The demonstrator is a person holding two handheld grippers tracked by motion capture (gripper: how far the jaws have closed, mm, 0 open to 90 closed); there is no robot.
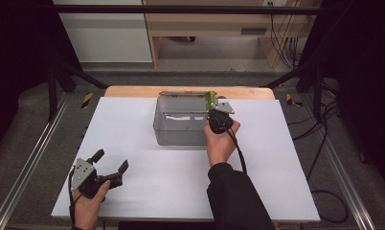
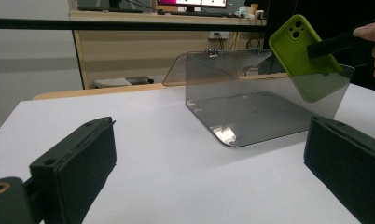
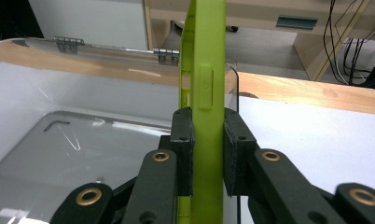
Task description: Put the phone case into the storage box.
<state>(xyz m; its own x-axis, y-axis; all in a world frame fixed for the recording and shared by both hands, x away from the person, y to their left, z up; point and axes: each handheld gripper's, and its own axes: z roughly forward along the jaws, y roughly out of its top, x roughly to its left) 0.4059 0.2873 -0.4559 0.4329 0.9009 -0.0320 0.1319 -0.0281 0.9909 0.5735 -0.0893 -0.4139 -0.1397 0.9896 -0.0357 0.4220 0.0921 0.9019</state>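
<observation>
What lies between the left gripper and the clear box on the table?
Nothing: in the high view, only bare white table separates the left gripper from the clear box; the left gripper view shows the same.

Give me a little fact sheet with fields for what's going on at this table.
Surface: white table
Container: clear smoky box, hinged lid open at the back
Object in hand: green phone case, held on edge over the box's right end
Right gripper: shut on the phone case
Left gripper: open, empty, near the front left of the table
Box contents: looks empty
</observation>
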